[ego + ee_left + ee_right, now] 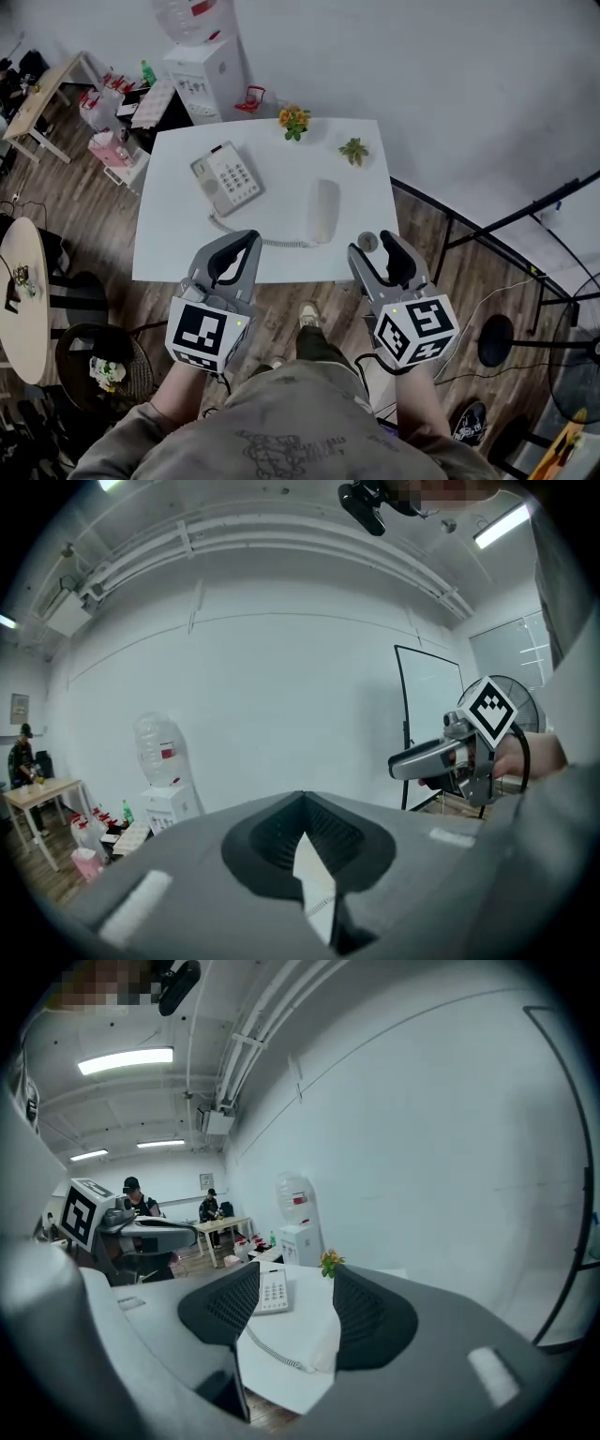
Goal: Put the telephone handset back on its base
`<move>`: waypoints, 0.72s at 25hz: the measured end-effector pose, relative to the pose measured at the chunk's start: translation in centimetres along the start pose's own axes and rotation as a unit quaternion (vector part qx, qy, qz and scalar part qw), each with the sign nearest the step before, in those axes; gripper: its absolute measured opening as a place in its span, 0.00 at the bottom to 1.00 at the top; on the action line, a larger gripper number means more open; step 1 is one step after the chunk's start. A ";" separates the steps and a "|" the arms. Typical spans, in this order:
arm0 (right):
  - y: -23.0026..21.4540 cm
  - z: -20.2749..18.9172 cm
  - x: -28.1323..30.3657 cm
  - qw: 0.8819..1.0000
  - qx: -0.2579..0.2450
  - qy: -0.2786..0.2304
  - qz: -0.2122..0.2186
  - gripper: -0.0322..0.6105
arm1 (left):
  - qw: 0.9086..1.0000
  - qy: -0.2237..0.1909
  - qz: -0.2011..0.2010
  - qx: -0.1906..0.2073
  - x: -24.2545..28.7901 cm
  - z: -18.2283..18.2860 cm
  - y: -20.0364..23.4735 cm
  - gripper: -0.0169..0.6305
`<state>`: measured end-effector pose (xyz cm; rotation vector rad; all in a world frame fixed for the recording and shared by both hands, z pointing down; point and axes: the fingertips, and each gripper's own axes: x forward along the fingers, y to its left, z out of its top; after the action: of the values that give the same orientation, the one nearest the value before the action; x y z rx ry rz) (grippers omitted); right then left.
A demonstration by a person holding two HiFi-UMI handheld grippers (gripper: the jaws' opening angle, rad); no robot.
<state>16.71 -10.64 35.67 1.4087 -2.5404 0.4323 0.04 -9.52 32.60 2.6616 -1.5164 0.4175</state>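
Note:
A white telephone base (226,178) with a keypad lies at the left of the white table (178,253). The white handset (323,211) lies off it, right of centre, joined to it by a coiled cord (272,242). My left gripper (246,236) hovers at the table's near edge, shut on nothing, its tips touching (302,797). My right gripper (380,251) is open at the near right corner. Between its pads (295,1277) I see the base (273,1291) and the handset (323,1344) some way ahead.
An orange flower pot (294,120) and a small green plant (353,150) stand at the table's far edge. A small round grey object (367,241) sits by the near right corner. A water dispenser (204,66) is behind, a round table (23,300) left, black stands (497,337) right.

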 end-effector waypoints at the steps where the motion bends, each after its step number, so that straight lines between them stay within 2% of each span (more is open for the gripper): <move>1: -0.8 0.2 1.2 1.000 0.002 0.004 0.004 0.47 | 1.000 0.005 0.004 -0.002 1.1 0.0 0.5 0.03; 5: -3.6 0.3 6.0 0.999 0.008 0.023 0.021 0.47 | 0.999 0.026 0.023 -0.005 5.0 -0.6 2.6 0.03; 9: -6.3 -1.4 10.6 0.998 0.012 0.054 0.025 0.47 | 0.998 0.045 0.043 -0.011 7.6 -1.5 4.4 0.03; 16: -8.4 -4.8 15.5 0.993 0.046 0.105 0.032 0.49 | 0.993 0.078 0.083 -0.014 9.7 -3.7 7.4 0.03; 18: -8.8 -5.6 16.2 0.992 0.053 0.113 0.030 0.49 | 0.992 0.083 0.090 -0.026 10.1 -4.0 8.3 0.03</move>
<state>15.85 -25.93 47.37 1.2408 -2.4105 0.7046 -3.02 -21.59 38.26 2.3933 -1.6951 0.5832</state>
